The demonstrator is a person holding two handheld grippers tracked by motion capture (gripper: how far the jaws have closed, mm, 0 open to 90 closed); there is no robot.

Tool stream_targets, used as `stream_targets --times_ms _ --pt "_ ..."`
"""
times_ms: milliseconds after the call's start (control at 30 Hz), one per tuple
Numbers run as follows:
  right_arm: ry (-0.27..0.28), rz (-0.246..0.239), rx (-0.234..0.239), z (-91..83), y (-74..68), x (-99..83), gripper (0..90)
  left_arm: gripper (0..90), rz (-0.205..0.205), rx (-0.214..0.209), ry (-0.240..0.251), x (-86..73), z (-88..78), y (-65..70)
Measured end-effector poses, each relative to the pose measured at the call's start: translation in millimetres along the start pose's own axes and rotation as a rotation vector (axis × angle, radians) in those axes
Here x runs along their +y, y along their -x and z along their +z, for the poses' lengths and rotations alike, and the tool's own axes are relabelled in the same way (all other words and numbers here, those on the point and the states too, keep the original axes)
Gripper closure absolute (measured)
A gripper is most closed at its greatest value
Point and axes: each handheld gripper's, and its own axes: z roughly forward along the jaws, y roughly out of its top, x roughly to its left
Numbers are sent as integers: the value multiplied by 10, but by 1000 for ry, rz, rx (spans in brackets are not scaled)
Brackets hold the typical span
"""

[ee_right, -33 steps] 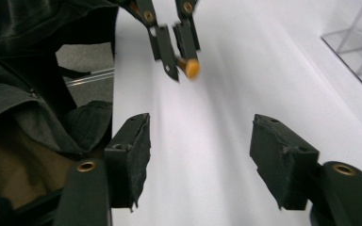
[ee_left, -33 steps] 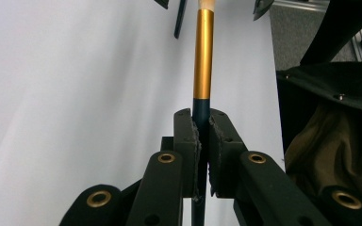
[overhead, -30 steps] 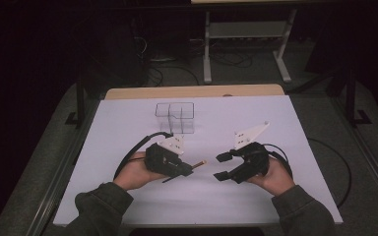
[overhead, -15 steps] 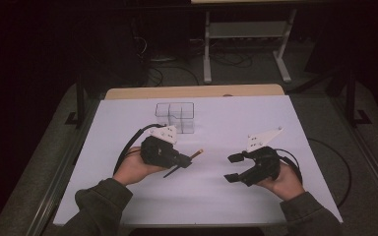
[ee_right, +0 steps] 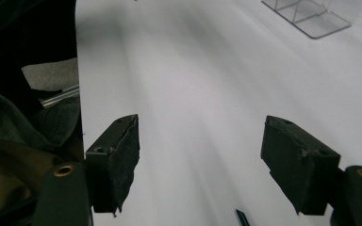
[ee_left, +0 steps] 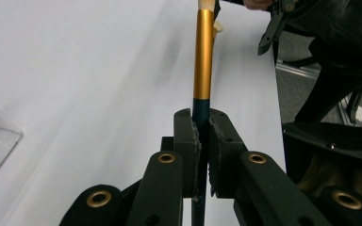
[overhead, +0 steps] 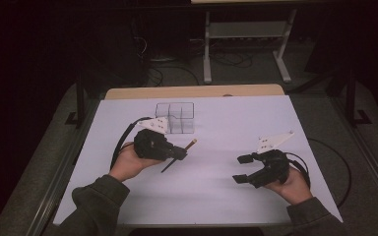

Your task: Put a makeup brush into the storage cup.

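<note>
**Pencil's all on the left side now, right hand has let go**

So a second ago the two grippers were close together in the middle of the worktop [overhead: 226,123], almost nose to nose. Now they've split apart: the right gripper [overhead: 244,168] has pulled off to the person's right and a bit lower, and its fingers [ee_right: 118,155] have just been opening up. They're spread wide now with nothing between them, just bare white surface showing through the gap in the right gripper view.

The left gripper [overhead: 181,154] has drifted a little toward the back-left, and it's clenched tight on the pencil [ee_left: 203,61]. In the left gripper view the dark shaft is pinched between the two pads, and the gold band and pale tip stick out ahead of the fingers [ee_left: 186,141]. From the high view the pencil pokes out both sides of the grip, tilted, held just above the worktop as far as I can tell (the shot's dim, so I wouldn't swear it isn't brushing the surface).

My read: this looks like a handover that just finished, and the clear divided box [overhead: 175,118] sitting just behind the left gripper is probably where the pencil's headed next. Left hand only needs to swing it up and over.
</note>
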Motion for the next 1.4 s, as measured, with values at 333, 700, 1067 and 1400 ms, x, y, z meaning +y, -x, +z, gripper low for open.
stream_targets --times_ms 333,700,1067,1400 --pt "18 31 -35 -88 51 -143 263 832 -30 13 47 -5 -130 -142" --pt "26 58 -63 -134 89 -241 246 832 -69 36 101 14 -233 -279" --pt "20 77 -59 -104 103 -294 236 832 -132 41 155 12 -280 -470" --pt "14 88 -58 -85 143 -321 229 832 -147 63 199 70 -325 -625"
